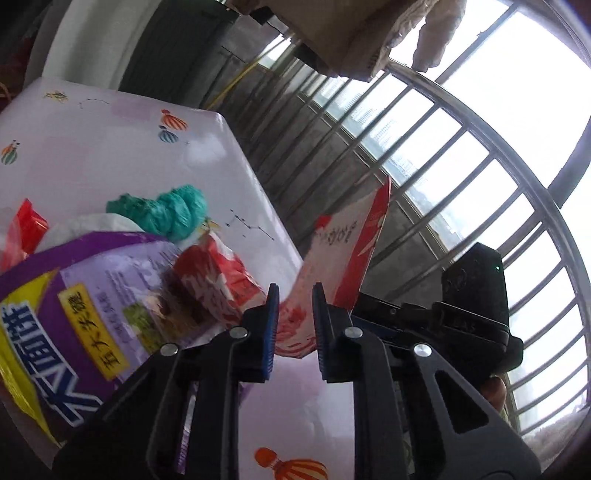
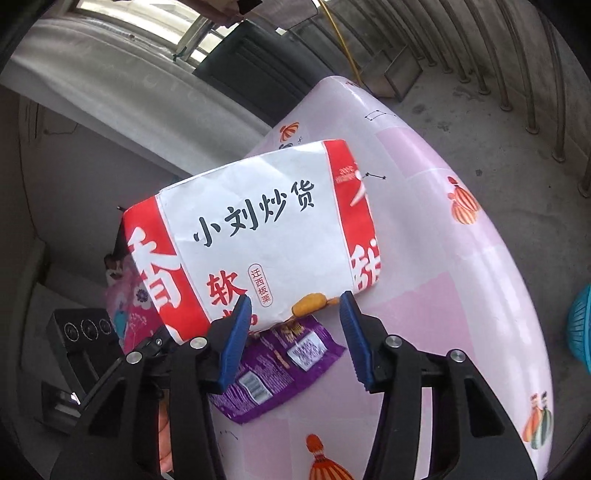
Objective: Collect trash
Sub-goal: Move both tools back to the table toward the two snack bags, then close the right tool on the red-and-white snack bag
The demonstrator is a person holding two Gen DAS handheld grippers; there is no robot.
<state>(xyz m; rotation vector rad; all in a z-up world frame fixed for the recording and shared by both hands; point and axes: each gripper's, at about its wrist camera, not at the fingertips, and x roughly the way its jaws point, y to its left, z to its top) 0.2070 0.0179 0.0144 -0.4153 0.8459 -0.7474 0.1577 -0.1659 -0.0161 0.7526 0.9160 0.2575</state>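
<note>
A white and red paper bag (image 2: 266,236) with black lettering stands tilted above the pink table (image 2: 443,295). In the left wrist view the bag (image 1: 347,258) shows edge-on, its lower end between the fingers of my left gripper (image 1: 295,321); the jaws stand a little apart around it and contact is unclear. My right gripper (image 2: 295,332) is open and empty just in front of the bag. A purple snack wrapper (image 2: 277,365) lies under it, also in the left wrist view (image 1: 92,306). A red wrapper (image 1: 218,280), a teal crumpled bag (image 1: 173,210) and white tissue (image 1: 96,225) lie on the table.
The pink tablecloth (image 1: 110,147) has balloon prints. A barred window (image 1: 461,166) is on the right, and clothes (image 1: 351,33) hang above. The other gripper's body (image 1: 476,306) is behind the bag. A blue basket (image 2: 580,332) stands on the concrete floor.
</note>
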